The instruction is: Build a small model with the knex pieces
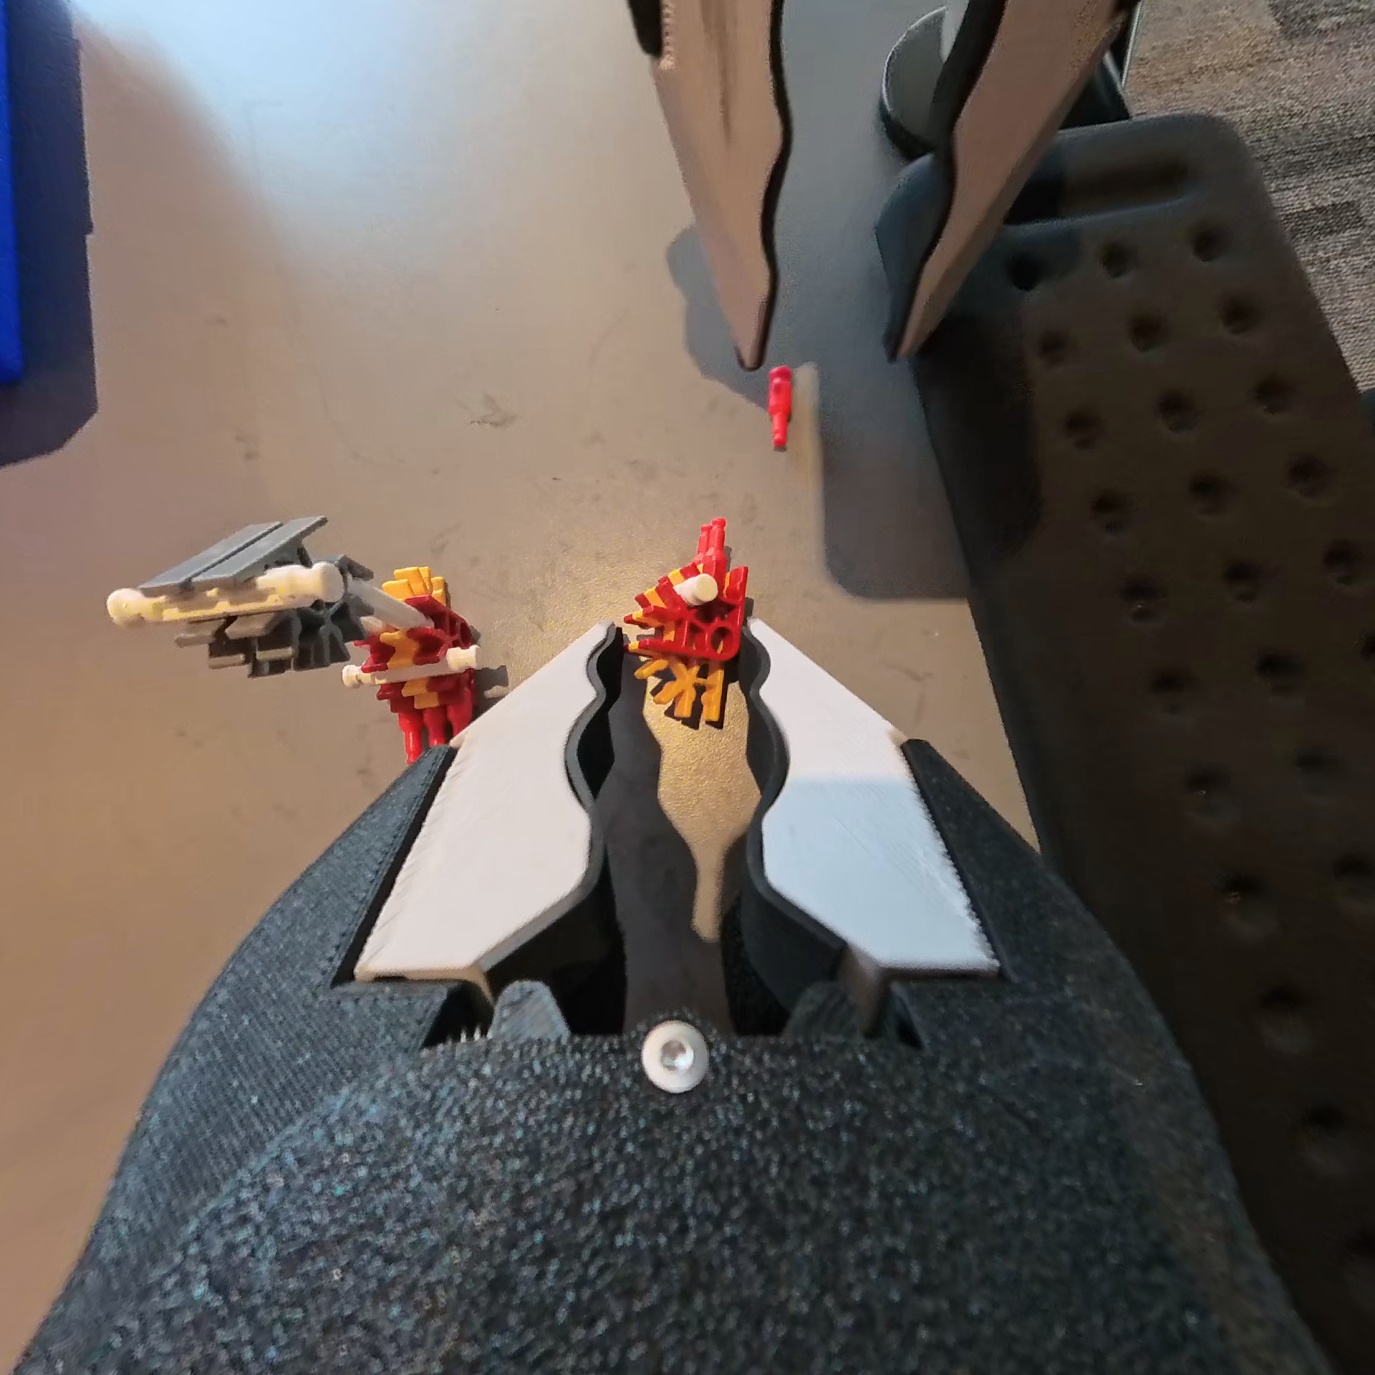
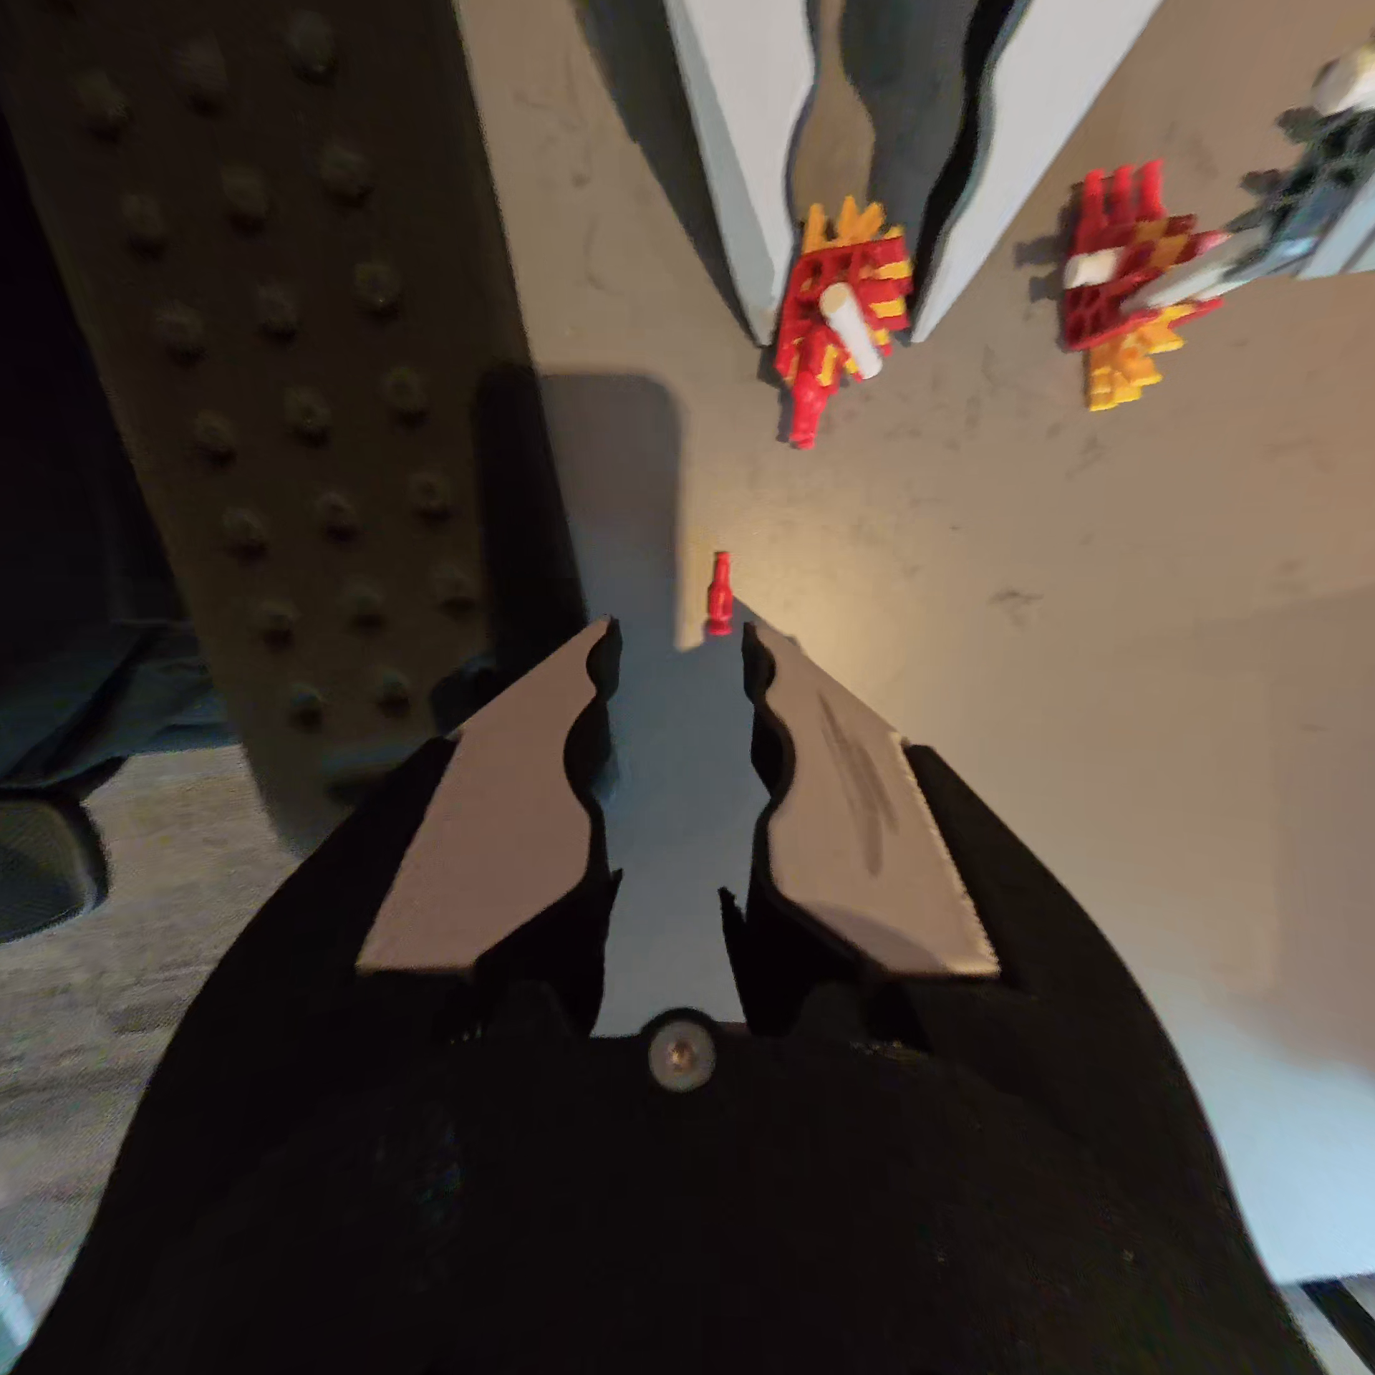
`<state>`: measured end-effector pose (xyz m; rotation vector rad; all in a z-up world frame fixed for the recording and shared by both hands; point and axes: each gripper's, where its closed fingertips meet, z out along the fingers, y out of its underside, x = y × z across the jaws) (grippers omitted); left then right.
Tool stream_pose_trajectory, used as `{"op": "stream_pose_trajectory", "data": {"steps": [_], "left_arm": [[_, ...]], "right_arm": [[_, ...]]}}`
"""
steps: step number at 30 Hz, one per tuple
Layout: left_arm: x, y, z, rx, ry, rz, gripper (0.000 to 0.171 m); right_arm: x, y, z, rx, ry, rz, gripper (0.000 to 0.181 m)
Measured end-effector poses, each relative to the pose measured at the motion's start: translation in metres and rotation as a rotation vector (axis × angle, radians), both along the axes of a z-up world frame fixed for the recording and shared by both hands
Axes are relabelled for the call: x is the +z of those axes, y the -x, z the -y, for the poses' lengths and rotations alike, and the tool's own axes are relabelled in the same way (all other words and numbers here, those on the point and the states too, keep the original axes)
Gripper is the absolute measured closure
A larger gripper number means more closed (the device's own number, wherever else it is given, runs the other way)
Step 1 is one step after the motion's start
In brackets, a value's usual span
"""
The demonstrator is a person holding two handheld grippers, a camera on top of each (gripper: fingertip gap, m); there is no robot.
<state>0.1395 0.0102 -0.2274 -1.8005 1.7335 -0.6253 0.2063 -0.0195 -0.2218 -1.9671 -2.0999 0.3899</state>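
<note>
Our left tool [image 1: 681, 632] sits with its jaws spread around a small red and orange connector cluster [image 1: 692, 632] that has a white rod [image 1: 699, 588] poking out of it; the fingertips flank it closely on both sides, but we honestly can't tell if they're touching it or just beside it. Our right tool [image 2: 681, 632] is spread too and gripping nothing, with a tiny loose red rod [image 2: 719, 595] lying on the worktop [image 2: 967, 595] just ahead of its right fingertip. The two tools face each other, with that little rod in the strip of bare surface between them. Room is tight on one side: a dark studded chair part [image 1: 1153, 595] runs right along the worktop edge, close to the right tool. The other way is much roomier, with only a second red and orange cluster [image 1: 420, 662] near the left tool, joined by a grey rod to a grey and white built-up piece [image 1: 238, 595]. Something blue [image 1: 11, 186] sits at the far edge.
</note>
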Motion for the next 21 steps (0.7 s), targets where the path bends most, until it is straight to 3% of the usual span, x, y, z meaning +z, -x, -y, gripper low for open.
{"op": "stream_pose_trajectory", "data": {"steps": [6, 9, 11, 16, 21], "left_arm": [[0.0, 0.001, 0.0, 0.001, 0.004, 0.0, 0.141], [0.0, 0.001, 0.0, 0.002, 0.006, -0.003, 0.141], [0.0, 0.001, 0.0, 0.002, 0.005, -0.002, 0.141], [0.0, 0.0, 0.0, 0.0, 0.006, -0.003, 0.141], [0.0, 0.001, 0.0, 0.001, 0.009, -0.003, 0.141]], "right_arm": [[-0.007, 0.002, -0.007, -0.051, -0.061, 0.016, 0.176], [-0.001, 0.011, 0.006, -0.126, 0.066, -0.05, 0.174], [0.003, 0.012, 0.003, -0.137, 0.029, -0.07, 0.167], [0.007, 0.028, -0.003, 0.056, -0.185, -0.113, 0.151], [0.0, 0.045, -0.002, 0.245, -0.18, -0.13, 0.155]]}}
